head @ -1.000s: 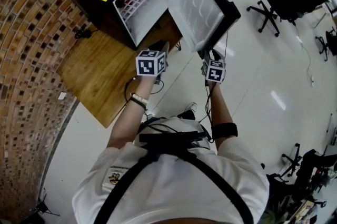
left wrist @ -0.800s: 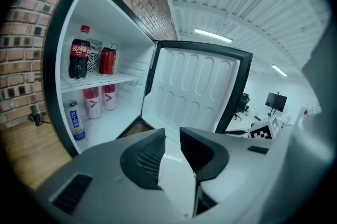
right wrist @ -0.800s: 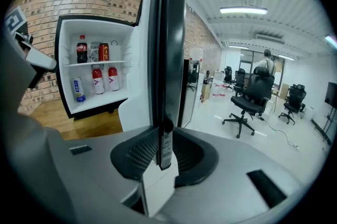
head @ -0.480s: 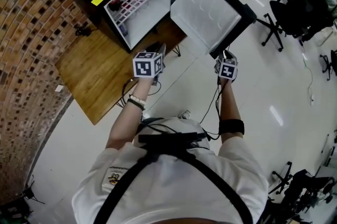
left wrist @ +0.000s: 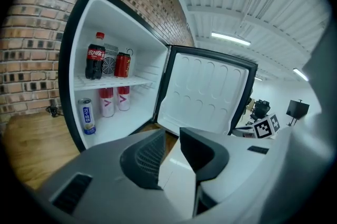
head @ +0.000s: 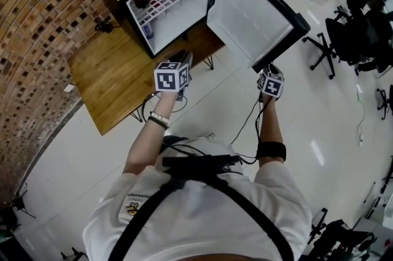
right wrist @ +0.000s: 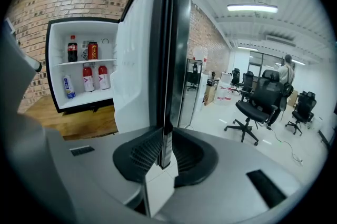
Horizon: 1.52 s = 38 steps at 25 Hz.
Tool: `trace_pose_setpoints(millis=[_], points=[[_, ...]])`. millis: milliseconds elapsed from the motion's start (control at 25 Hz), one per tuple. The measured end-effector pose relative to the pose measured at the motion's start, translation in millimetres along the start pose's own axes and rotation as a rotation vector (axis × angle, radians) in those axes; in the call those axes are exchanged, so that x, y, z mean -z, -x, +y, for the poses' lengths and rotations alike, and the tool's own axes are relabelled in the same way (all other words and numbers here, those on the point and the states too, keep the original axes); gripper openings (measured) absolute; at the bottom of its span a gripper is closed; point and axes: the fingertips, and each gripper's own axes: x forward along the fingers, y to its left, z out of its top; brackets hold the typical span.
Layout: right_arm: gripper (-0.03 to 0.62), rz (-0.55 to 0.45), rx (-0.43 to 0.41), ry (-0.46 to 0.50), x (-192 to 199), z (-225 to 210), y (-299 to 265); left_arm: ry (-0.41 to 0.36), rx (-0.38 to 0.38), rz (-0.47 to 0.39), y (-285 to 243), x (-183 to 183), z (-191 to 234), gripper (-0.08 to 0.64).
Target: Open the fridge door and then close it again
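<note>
A small black fridge (head: 172, 2) stands on a wooden platform with its door (head: 249, 17) swung wide. Drinks sit on its white shelves (left wrist: 108, 80). My right gripper (head: 270, 71) is at the door's free edge (right wrist: 169, 59). Its jaws have just been closing and now pinch that thin edge between the pads (right wrist: 150, 152). My left gripper (head: 183, 59) hovers in front of the open compartment, below it in the head view. It is open, and only the floor shows in the gap between its fingers (left wrist: 145, 157).
The wooden platform (head: 116, 78) under the fridge meets a brick wall (head: 43, 20) on the left. Office chairs (head: 344, 38) stand on the white floor to the right. A person (right wrist: 287, 67) stands far off behind them.
The door has swung further open toward the right, and my right gripper has travelled right along with its edge. My left gripper has barely shifted.
</note>
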Motion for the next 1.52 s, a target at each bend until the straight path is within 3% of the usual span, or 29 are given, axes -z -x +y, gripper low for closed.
trace_pose_setpoints(millis=[200, 320, 520, 800, 1240, 1520], points=[[0.049, 0.012, -0.003, -0.035, 4, -3, 0, -0.003, -0.014, -0.005, 4, -2, 1, 0.089], [0.085, 0.016, 0.022, -0.076, 9, -3, 6, -0.016, -0.013, -0.009, 10, -7, 7, 0.089], [0.078, -0.012, 0.011, -0.114, 10, 23, 26, -0.015, -0.009, -0.014, 25, -9, 28, 0.087], [0.002, -0.015, -0.066, -0.111, 18, 101, 53, -0.008, -0.022, -0.028, 54, -7, 63, 0.028], [0.0, -0.01, -0.205, -0.113, 10, 243, 84, -0.025, -0.036, -0.053, 105, -7, 108, 0.0], [0.001, -0.081, -0.402, -0.147, -35, 356, 140, -0.035, -0.004, -0.054, 143, 27, 126, 0.0]])
